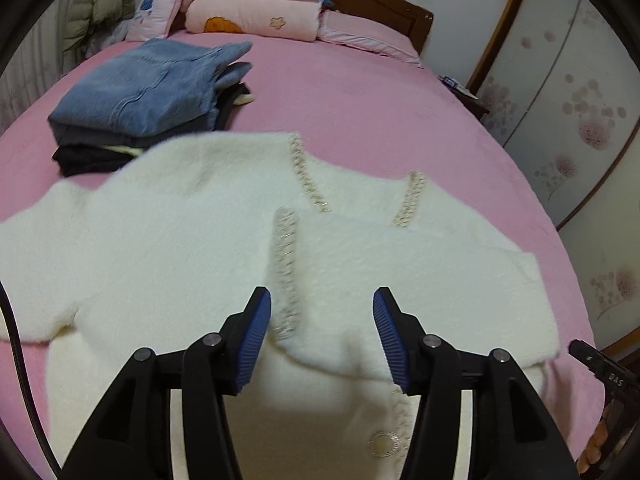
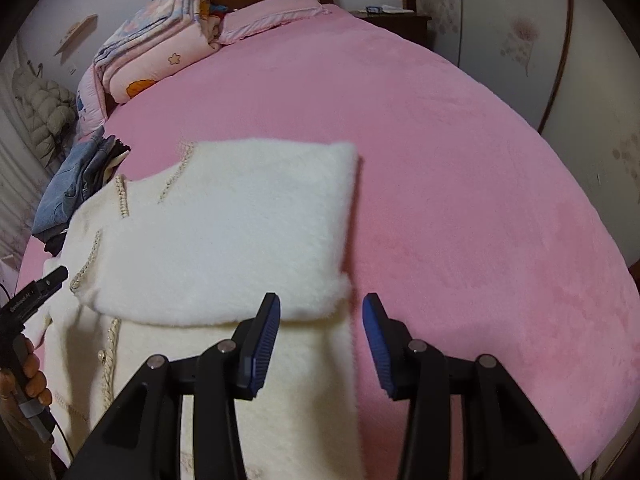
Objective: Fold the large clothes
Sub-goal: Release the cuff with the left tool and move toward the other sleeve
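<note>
A fluffy white cardigan with pearl trim lies flat on the pink bed. Its right sleeve is folded across the front. My left gripper is open and empty, hovering just above the cardigan's middle near the trim. In the right wrist view the folded sleeve lies on the cardigan body. My right gripper is open and empty above the cardigan's right edge, by the sleeve cuff. The left gripper's tip shows at the left of that view.
A stack of folded clothes with jeans on top sits at the far left of the bed. Folded quilts and a pillow lie by the wooden headboard. A wardrobe stands on the right. Pink bed surface stretches right of the cardigan.
</note>
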Demonstrator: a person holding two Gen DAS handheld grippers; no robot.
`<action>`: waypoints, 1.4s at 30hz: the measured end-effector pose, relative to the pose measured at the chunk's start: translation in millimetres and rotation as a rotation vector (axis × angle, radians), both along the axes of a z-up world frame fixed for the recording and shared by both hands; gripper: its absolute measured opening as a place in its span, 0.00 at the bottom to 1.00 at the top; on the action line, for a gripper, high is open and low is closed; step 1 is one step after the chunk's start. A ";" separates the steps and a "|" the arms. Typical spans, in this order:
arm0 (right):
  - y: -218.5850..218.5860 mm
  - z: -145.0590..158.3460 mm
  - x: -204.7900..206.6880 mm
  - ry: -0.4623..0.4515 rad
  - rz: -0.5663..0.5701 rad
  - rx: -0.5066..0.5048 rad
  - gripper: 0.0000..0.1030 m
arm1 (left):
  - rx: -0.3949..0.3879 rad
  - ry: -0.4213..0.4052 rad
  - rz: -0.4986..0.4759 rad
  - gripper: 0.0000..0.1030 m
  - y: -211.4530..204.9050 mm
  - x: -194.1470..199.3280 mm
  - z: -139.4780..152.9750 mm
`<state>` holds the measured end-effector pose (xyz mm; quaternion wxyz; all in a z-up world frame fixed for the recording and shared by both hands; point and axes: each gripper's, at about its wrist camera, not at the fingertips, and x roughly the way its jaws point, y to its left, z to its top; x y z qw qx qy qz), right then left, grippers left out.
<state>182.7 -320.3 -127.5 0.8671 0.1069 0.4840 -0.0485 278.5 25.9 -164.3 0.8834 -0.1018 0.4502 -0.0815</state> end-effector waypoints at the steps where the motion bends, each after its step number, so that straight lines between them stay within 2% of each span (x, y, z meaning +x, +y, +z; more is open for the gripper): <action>1: 6.4 0.8 4.2 -0.005 0.013 -0.002 0.42 | -0.007 -0.008 -0.012 0.52 -7.6 2.4 2.1; 6: 41.5 -3.1 25.9 -0.029 0.084 -0.046 0.42 | 0.019 0.008 -0.043 0.52 -39.1 16.1 -10.6; 10: 46.0 -28.3 39.1 0.030 0.075 -0.144 0.41 | 0.073 0.085 -0.017 0.52 -48.5 31.3 -42.7; 11: 41.7 -37.7 40.5 0.059 0.056 -0.189 0.39 | 0.084 0.101 -0.009 0.52 -47.0 33.3 -48.9; 12: 37.0 -43.5 40.2 0.076 0.047 -0.211 0.32 | 0.092 0.119 -0.005 0.52 -44.0 35.2 -56.7; 13: 30.7 -51.4 39.8 0.096 0.044 -0.214 0.24 | 0.088 0.126 -0.008 0.51 -40.4 34.8 -61.9; 15: 21.4 -55.9 34.0 0.089 0.048 -0.184 0.19 | 0.078 0.114 -0.017 0.50 -38.0 32.3 -63.9; 18: 22.0 -51.1 29.3 0.087 0.045 -0.189 0.19 | 0.101 0.107 -0.032 0.50 -40.2 29.7 -62.6; 21: 22.8 -45.3 25.5 0.092 0.034 -0.145 0.23 | 0.110 0.118 -0.031 0.51 -42.4 26.8 -56.7; 25: 28.7 -33.8 17.3 0.085 0.025 -0.059 0.23 | 0.075 0.129 -0.047 0.54 -43.2 14.8 -37.5; 27: 35.9 -24.8 7.9 0.072 0.034 -0.042 0.23 | 0.083 0.113 -0.055 0.58 -45.3 3.3 -25.0; 29: 42.5 -15.6 -3.2 0.060 0.049 -0.038 0.23 | 0.110 0.082 -0.061 0.67 -47.4 -12.8 -6.3; 31: 51.0 -8.2 -10.2 0.055 0.061 -0.026 0.23 | 0.123 0.057 -0.063 0.70 -45.7 -25.6 11.1; 42: 111.3 63.9 -53.1 -0.060 0.149 0.018 0.23 | 0.137 -0.049 -0.028 0.77 -5.0 -107.2 103.0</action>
